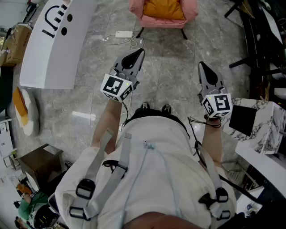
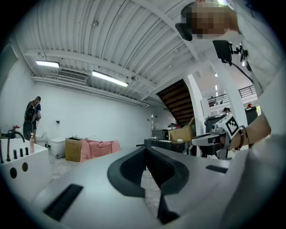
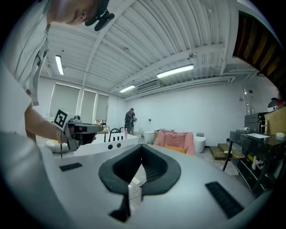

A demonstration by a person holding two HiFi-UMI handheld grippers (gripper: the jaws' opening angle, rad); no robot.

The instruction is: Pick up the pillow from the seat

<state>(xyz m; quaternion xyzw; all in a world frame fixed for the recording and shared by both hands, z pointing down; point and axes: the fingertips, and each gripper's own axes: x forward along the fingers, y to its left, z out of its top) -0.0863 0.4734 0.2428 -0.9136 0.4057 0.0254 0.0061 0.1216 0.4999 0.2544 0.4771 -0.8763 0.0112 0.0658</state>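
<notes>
An orange pillow [image 1: 163,8] lies on the seat of a pink armchair [image 1: 190,10] at the top of the head view, some way ahead of me. The same armchair [image 3: 175,139] with the pillow [image 3: 175,149] shows in the right gripper view, and the armchair [image 2: 100,147] is far off in the left gripper view. My left gripper [image 1: 139,53] is held out over the grey floor, shut with nothing in it. My right gripper [image 1: 202,66] is beside it, also shut and empty. Both are well short of the chair.
A white bathtub-like unit [image 1: 53,40] stands at the left. A white power strip [image 1: 124,34] with its cable lies on the floor before the chair. A marble-topped table [image 1: 263,120] is at the right, dark furniture [image 1: 261,40] behind it. A person [image 3: 129,120] stands far off.
</notes>
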